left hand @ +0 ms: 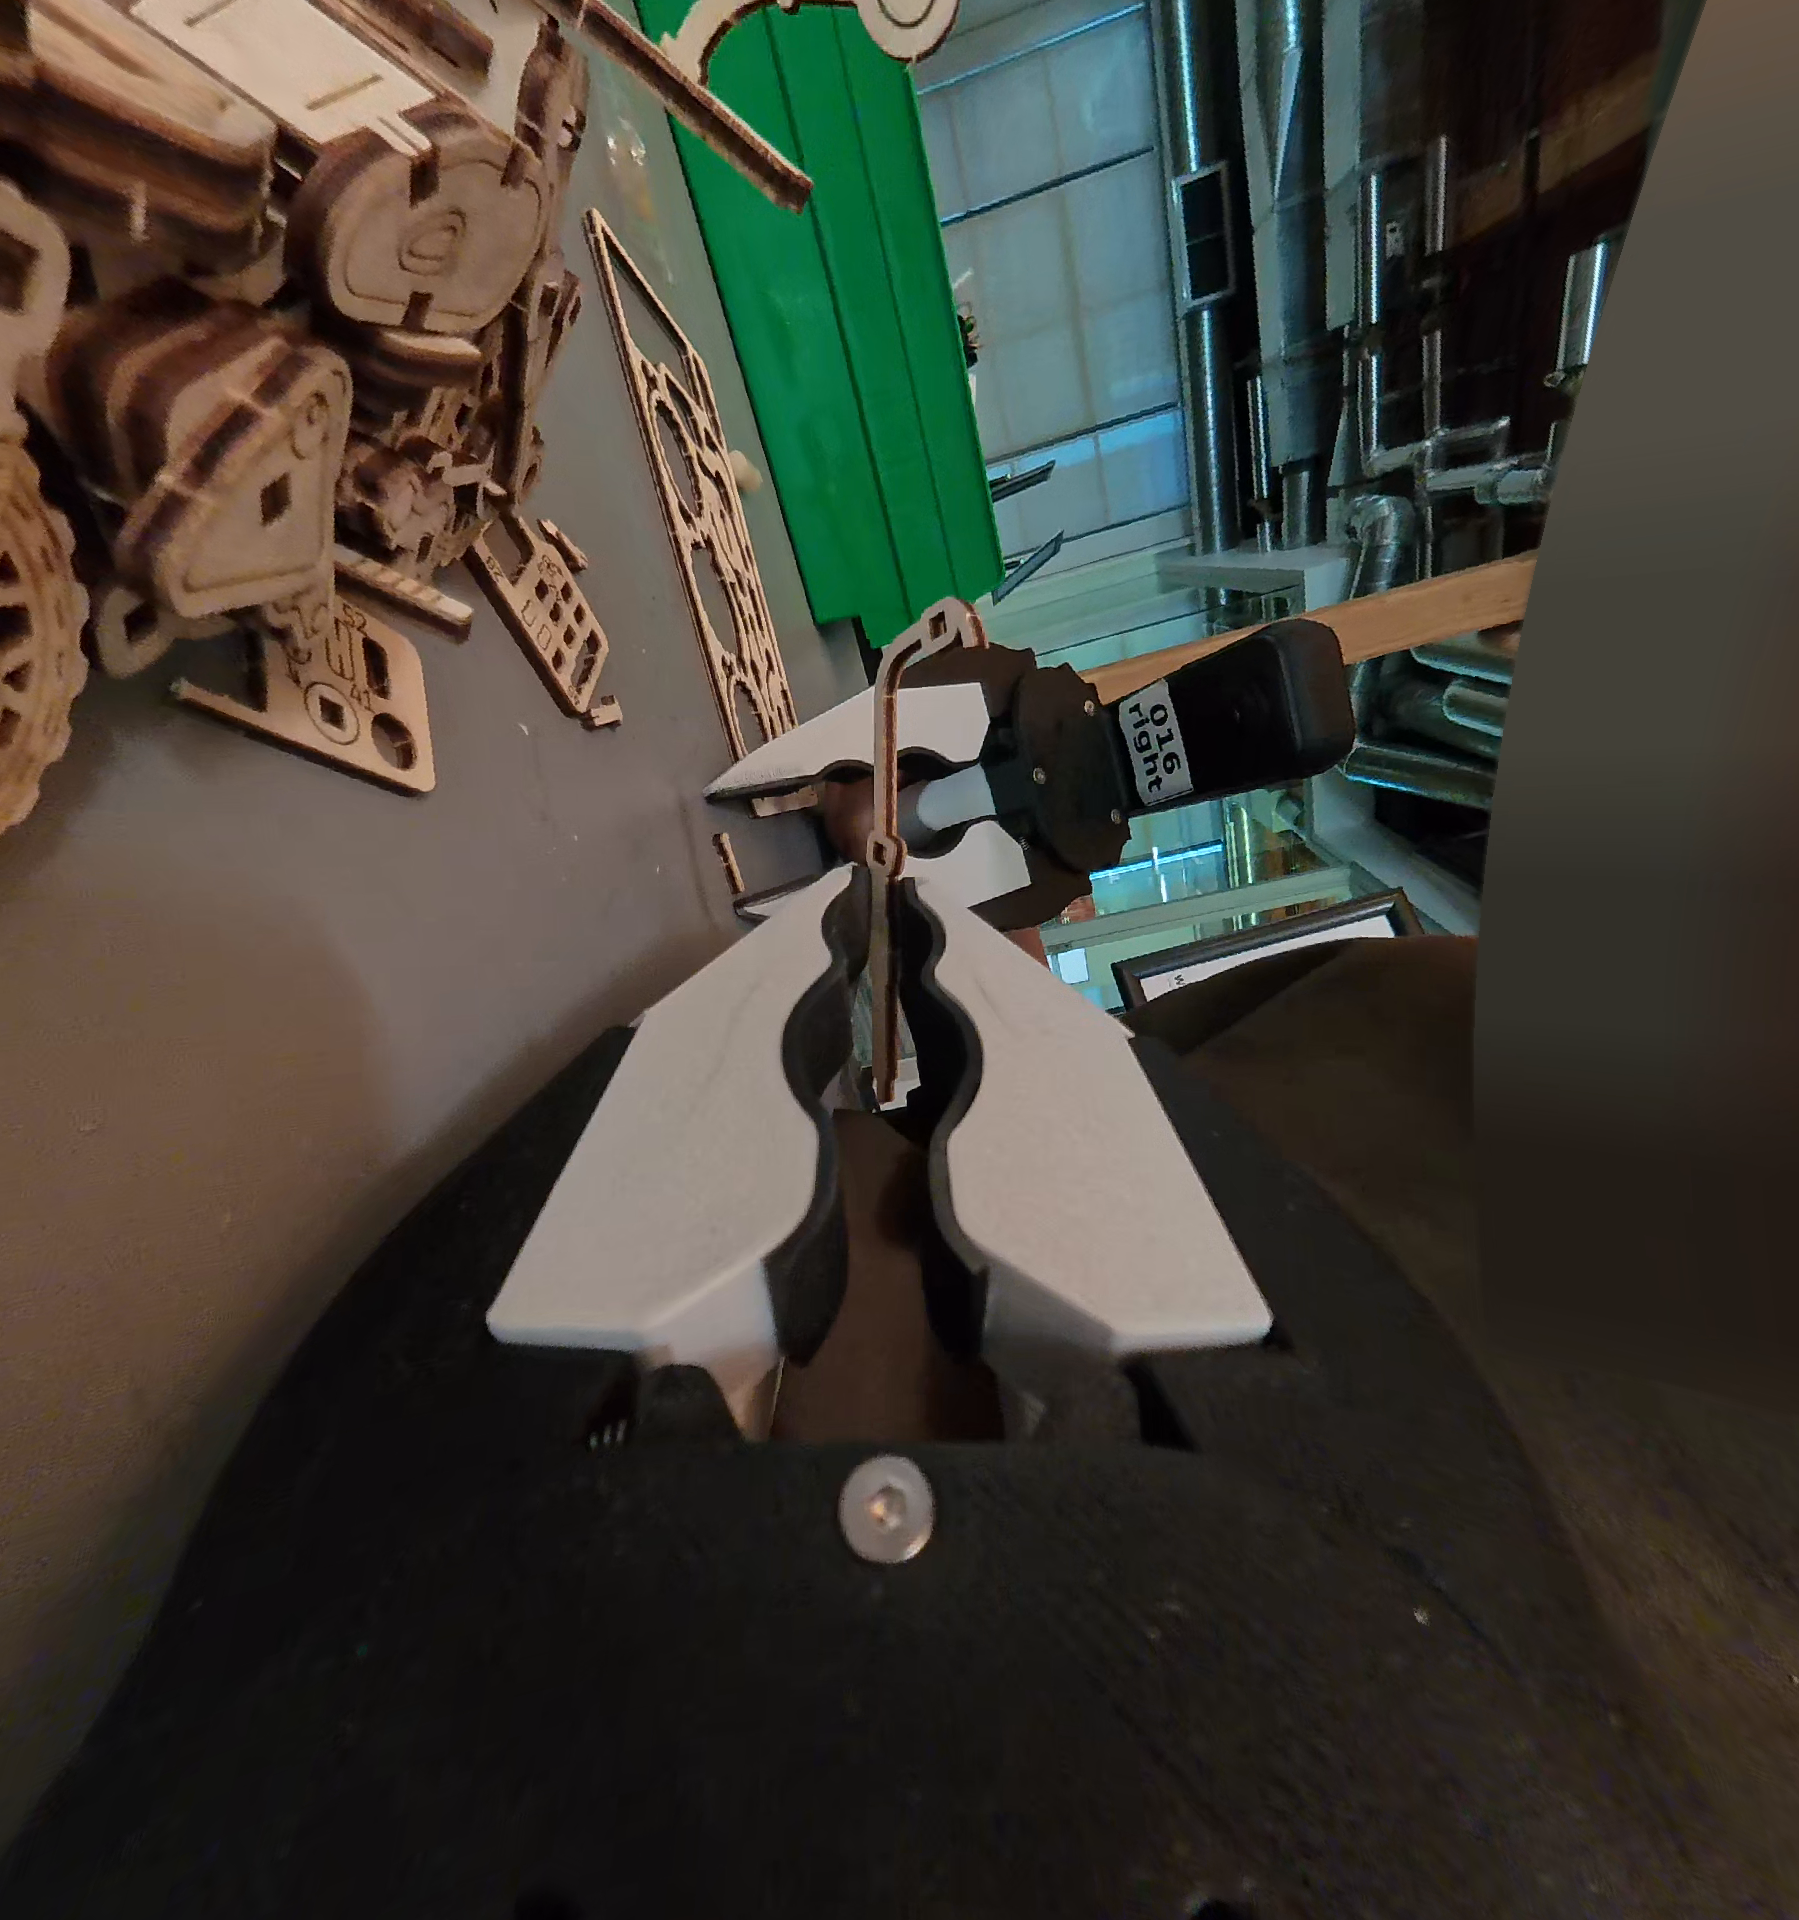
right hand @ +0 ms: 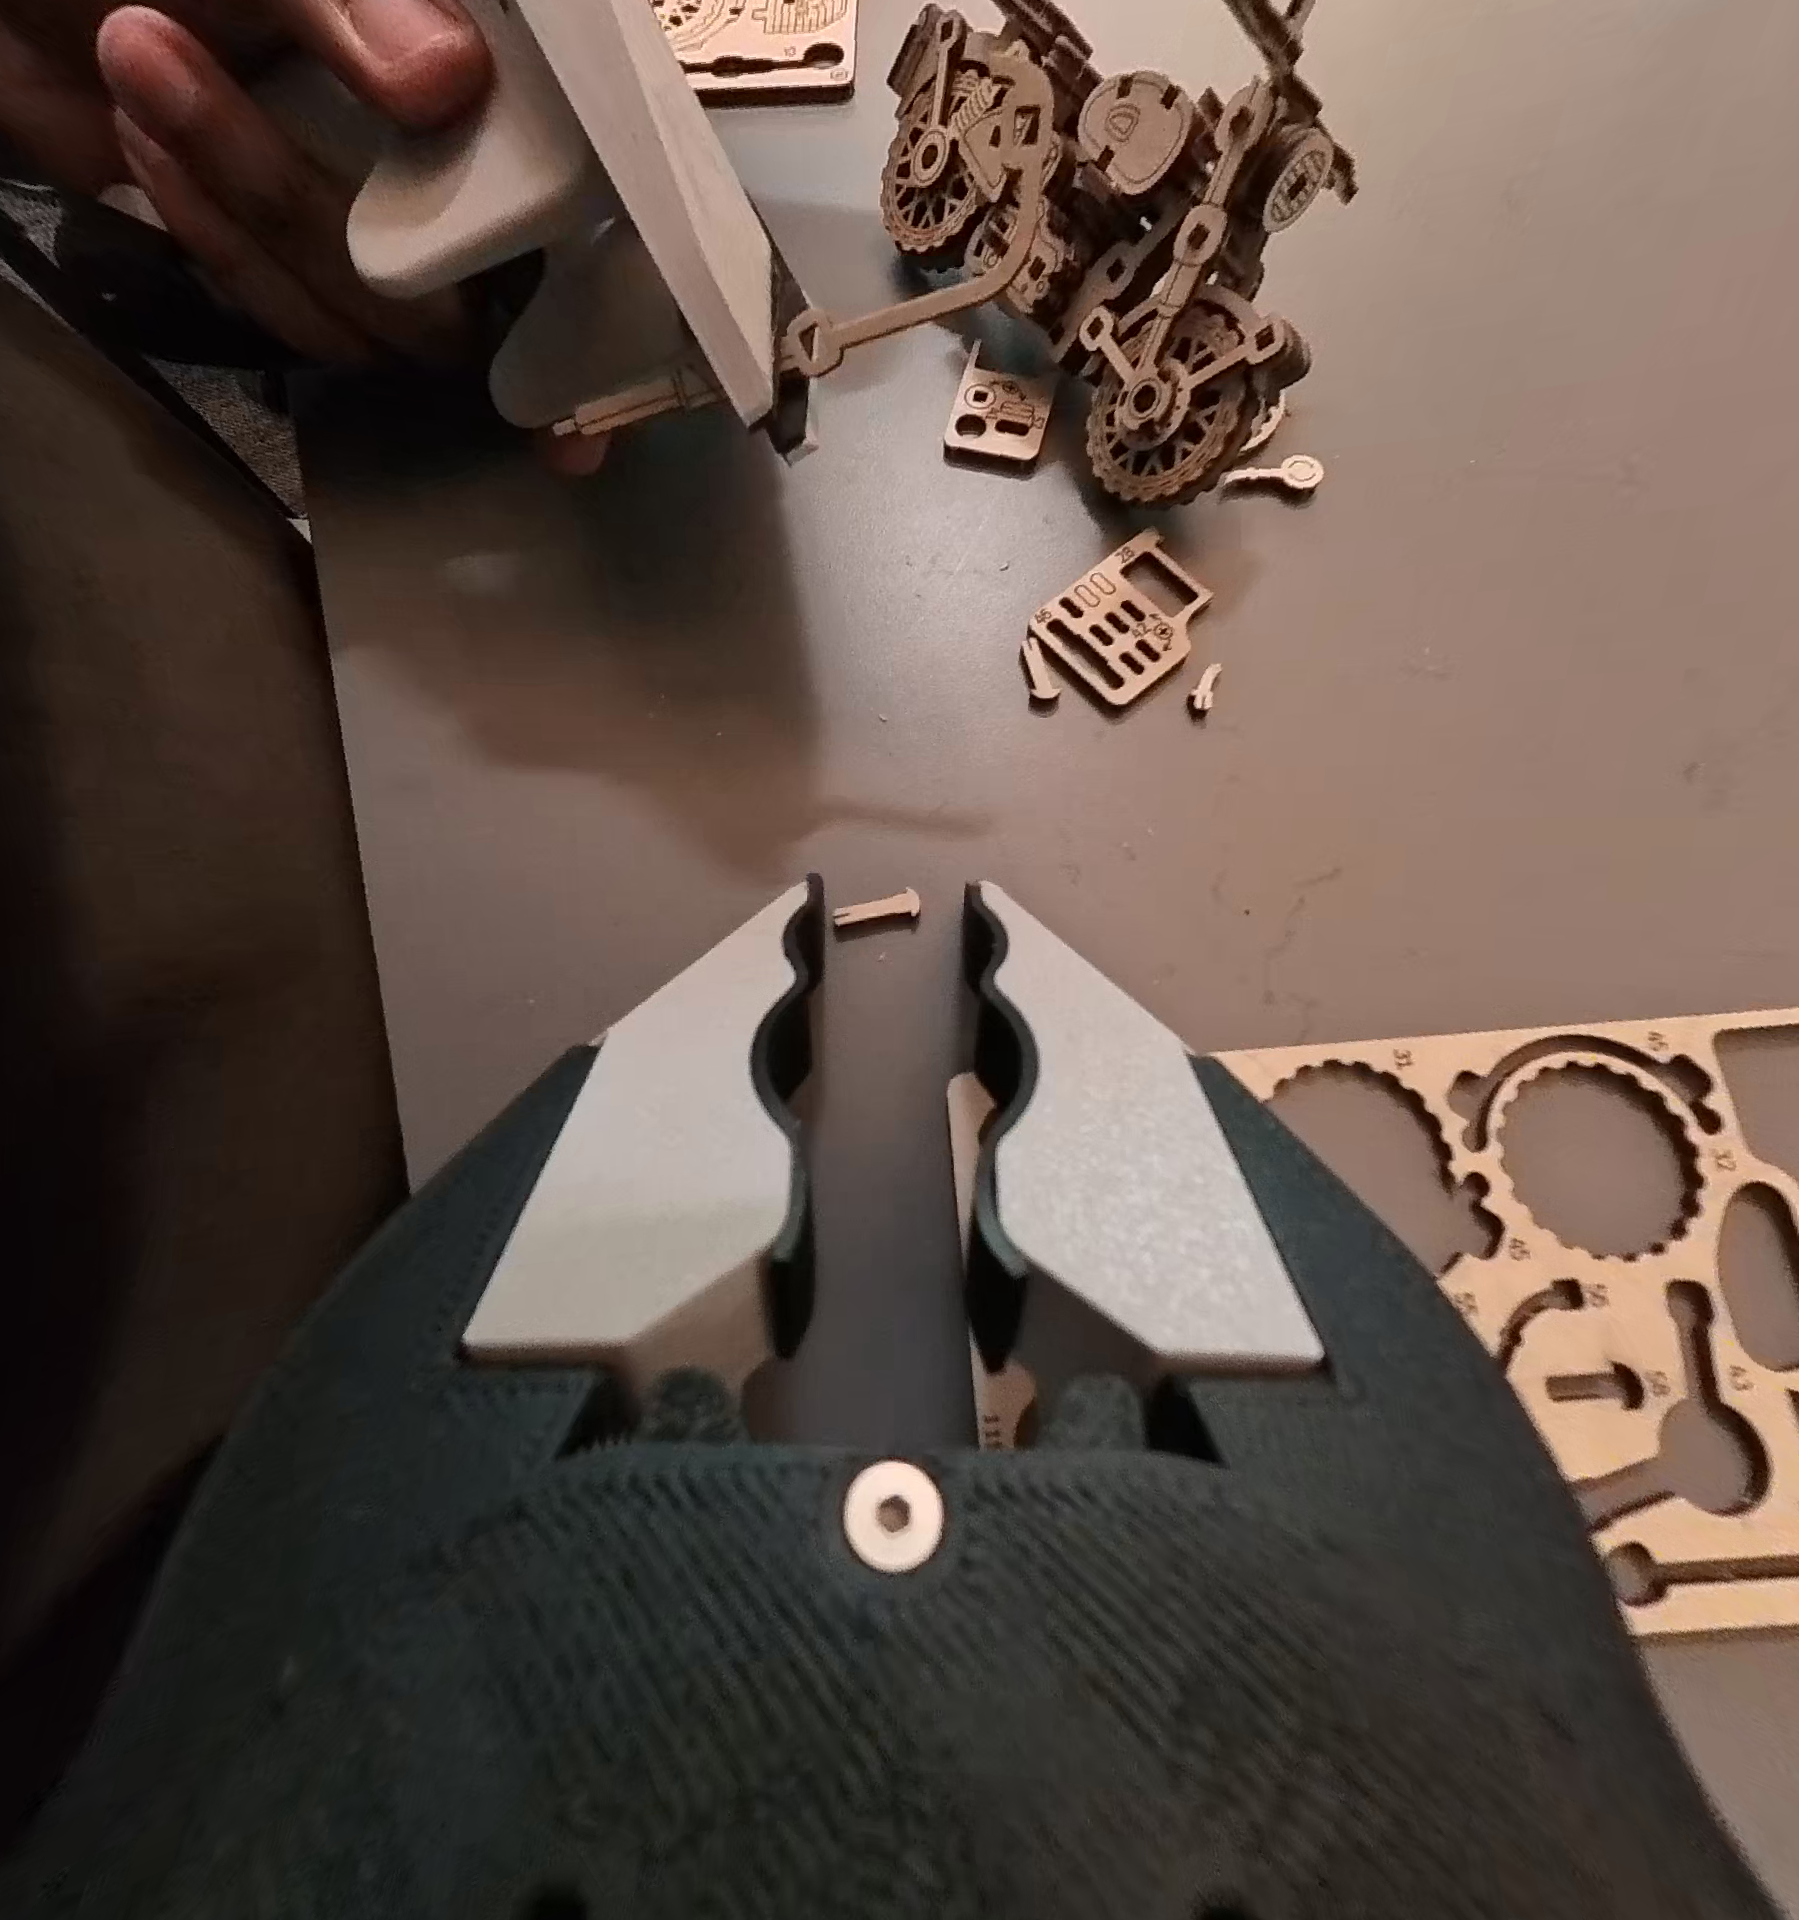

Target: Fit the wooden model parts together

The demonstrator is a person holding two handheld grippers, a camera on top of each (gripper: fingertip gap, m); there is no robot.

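Note:
My left gripper [left hand: 879, 883] is shut on a thin bent wooden link [left hand: 887, 727] that stands out past the fingertips. In the right wrist view a hand holds this gripper [right hand: 786, 416] at the upper left, off the table, with the link [right hand: 895, 317] pointing toward the part-built wooden model [right hand: 1113, 260]. My right gripper [right hand: 890, 904] is open and low over the grey table [right hand: 1394, 779]. A small wooden pin [right hand: 874, 914] lies between its fingertips. The model [left hand: 251, 364] also fills the left wrist view's upper left, and the right gripper [left hand: 729, 852] shows open beyond the link.
A punched-out wooden sheet [right hand: 1497, 1299] lies right of my right gripper. Small offcuts [right hand: 1118, 634] [right hand: 999, 416] and a key-shaped piece [right hand: 1279, 476] lie near the model. Another sheet [right hand: 770, 52] sits at the far edge. A green panel [left hand: 843, 343] stands past the table. The key-shaped piece [right hand: 1279, 476] is about 12 cm from both grippers' fingertips.

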